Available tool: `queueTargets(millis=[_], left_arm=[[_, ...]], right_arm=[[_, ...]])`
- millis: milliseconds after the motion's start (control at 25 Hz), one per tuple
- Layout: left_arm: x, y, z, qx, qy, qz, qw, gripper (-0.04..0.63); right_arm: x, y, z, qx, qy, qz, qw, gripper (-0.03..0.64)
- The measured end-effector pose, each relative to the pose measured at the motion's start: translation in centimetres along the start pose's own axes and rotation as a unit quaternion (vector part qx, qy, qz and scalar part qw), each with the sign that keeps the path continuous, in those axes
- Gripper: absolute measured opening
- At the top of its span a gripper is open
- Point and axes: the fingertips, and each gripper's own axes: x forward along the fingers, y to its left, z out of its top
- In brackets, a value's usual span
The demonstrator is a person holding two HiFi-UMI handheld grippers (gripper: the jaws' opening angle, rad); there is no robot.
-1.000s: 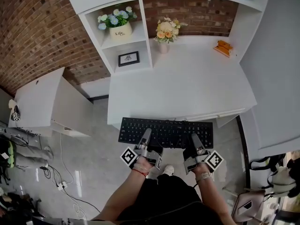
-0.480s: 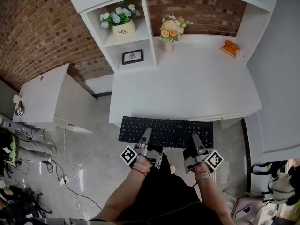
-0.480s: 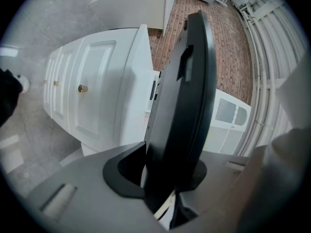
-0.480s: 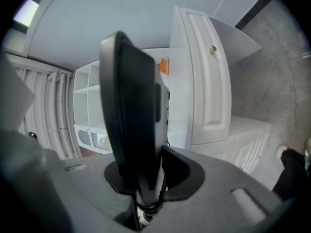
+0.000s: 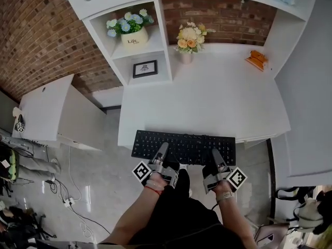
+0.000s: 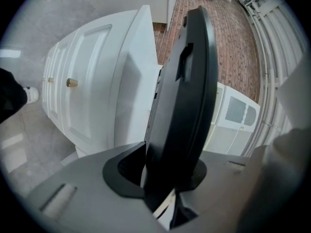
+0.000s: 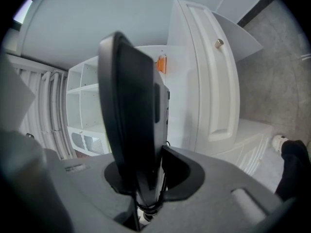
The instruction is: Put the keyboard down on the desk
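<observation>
Holding keyboard (image 5: 183, 147) in both grippers, level and keys up, just off front edge of worktop (image 5: 207, 97). Far long edge right at worktop's front edge; unclear whether touching. Rest of it out over floor (image 5: 104, 175) in front of worktop.

Left gripper (image 5: 162, 150): jaws narrow, clamped on long edge facing away from worktop, one pad on key side, one on underside. No gap to either pad in left gripper view.

Right gripper (image 5: 215, 154): likewise narrow and clamped on same edge, nearer worktop's right end. Keyboard wedged tight between jaws in right gripper view.

Both pointing level toward worktop.

At back of worktop, near middle: vase (image 5: 188, 40) of yellow flowers. At back right corner: small orange item (image 5: 258, 59), too small to identify.

Shelf unit (image 5: 165, 40) at worktop's back left: flowerpot (image 5: 129, 30) with blue flowers in upper compartment, framed picture (image 5: 145, 69) in compartment below.

Left of worktop, apart from it: low white cabinet (image 5: 46, 110). Behind worktop: brick wall (image 5: 36, 30).
</observation>
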Motion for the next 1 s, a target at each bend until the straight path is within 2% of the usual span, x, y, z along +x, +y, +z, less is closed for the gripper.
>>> queueTargets(millis=[240, 520, 1000], left_arm=[[4.0, -0.1, -0.4, 0.015, 0.043, 0.021, 0.9987, 0.080], [8.3, -0.1, -0.7, 0.044, 0.113, 0.050, 0.9914, 0.070], [14.1, 0.8, 2.3, 0.013, 0.115, 0.082, 0.9899, 0.069]], right_arm=[[3.2, 0.1, 2.5, -0.004, -0.002, -0.006, 1.000, 0.071], [7.1, 0.0, 5.0, -0.001, -0.010, -0.015, 1.000, 0.071], [13.9, -0.9, 7.0, 0.004, 0.002, -0.045, 0.999, 0.071]])
